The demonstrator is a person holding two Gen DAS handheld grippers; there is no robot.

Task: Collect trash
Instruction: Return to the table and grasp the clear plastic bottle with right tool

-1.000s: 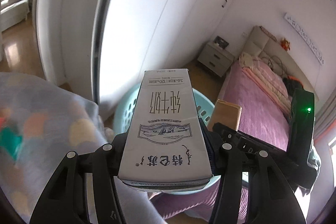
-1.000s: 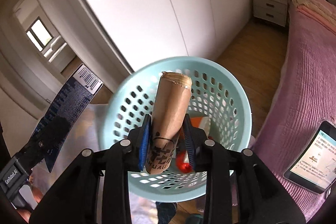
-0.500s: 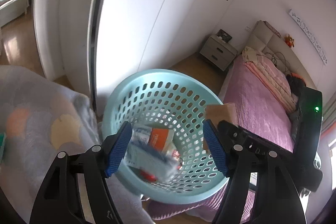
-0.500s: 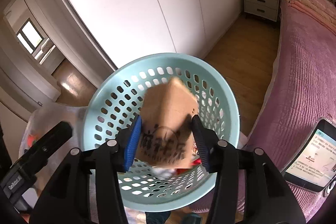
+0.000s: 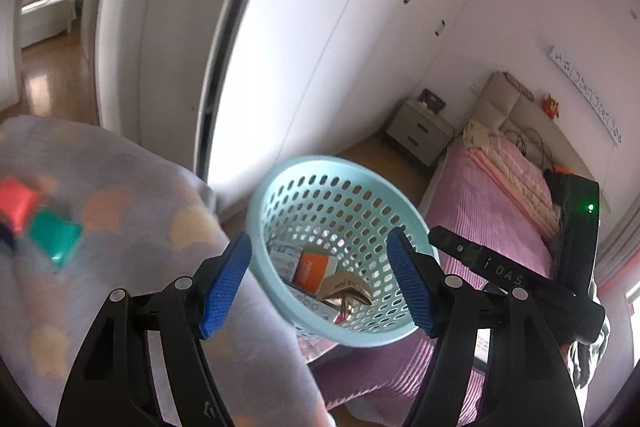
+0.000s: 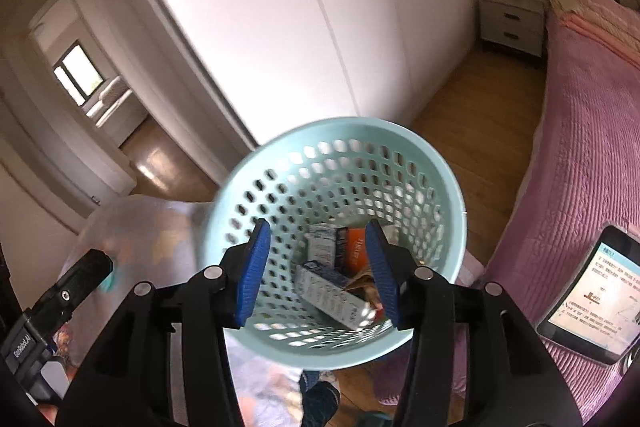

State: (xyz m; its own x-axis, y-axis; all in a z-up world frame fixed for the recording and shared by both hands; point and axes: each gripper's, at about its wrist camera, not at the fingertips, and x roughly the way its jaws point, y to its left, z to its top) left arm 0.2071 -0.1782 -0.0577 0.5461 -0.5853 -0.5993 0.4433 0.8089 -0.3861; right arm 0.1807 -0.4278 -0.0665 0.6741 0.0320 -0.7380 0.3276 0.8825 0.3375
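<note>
A pale turquoise perforated basket (image 5: 280,211) (image 6: 452,195) stands below both grippers. Inside lie a white and blue milk carton (image 6: 332,293), an orange box (image 5: 314,269) (image 6: 354,251) and a crumpled brown paper cup (image 5: 346,289). My left gripper (image 5: 318,283) hangs open above the basket with nothing between its blue pads. My right gripper (image 6: 318,267) is also open and empty over the basket's mouth.
A grey blanket with pastel spots (image 5: 120,211) lies to the left, with a red packet (image 5: 16,203) and a green one (image 5: 54,235) on it. A pink bed (image 6: 592,131), a tablet (image 6: 592,291), a nightstand (image 6: 512,19) and white wardrobes (image 6: 280,7) surround the spot.
Both grippers opened. The milk carton dropped from the left one and the brown cup from the right one into the basket. Both hands then drew back slightly upward.
</note>
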